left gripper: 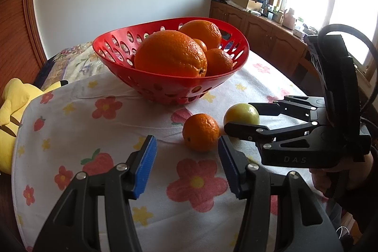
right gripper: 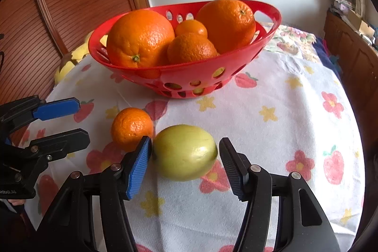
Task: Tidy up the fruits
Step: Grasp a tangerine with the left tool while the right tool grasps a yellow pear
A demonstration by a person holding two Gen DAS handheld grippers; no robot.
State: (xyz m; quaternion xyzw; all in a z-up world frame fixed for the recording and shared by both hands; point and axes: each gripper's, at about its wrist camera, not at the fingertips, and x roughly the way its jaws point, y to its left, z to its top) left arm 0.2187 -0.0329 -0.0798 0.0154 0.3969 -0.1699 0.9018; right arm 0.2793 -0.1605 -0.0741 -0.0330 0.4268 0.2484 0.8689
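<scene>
- Right wrist view: right gripper point(right gripper: 184, 163) fingers spread either side of yellow-green fruit point(right gripper: 185, 151); gaps on both sides, pads not pressing, fruit resting on flowered cloth point(right gripper: 283, 115) over table.
- Loose small orange point(right gripper: 131, 128) just beside that fruit, on its left, nearly touching; also on cloth.
- Red basket point(right gripper: 189, 77) farther back on table, perforated wall; holds two large oranges point(right gripper: 140, 38) and two small oranges point(right gripper: 191, 47).
- Left gripper point(right gripper: 70, 122) visible at left edge of same view, fingers apart, nothing between them.
- Left wrist view: left gripper point(left gripper: 186, 162) fingers parted and empty, just above cloth point(left gripper: 118, 134), small orange point(left gripper: 200, 131) just ahead of them.
- Right gripper point(left gripper: 238, 117) entering from right, fingers straddling yellow-green fruit point(left gripper: 241, 113); hand point(left gripper: 340, 171) on its handle.
- Basket point(left gripper: 165, 89) behind both loose fruits, well apart from fingers.
- Yellow plush toy point(left gripper: 14, 110) at left edge, off cloth.
</scene>
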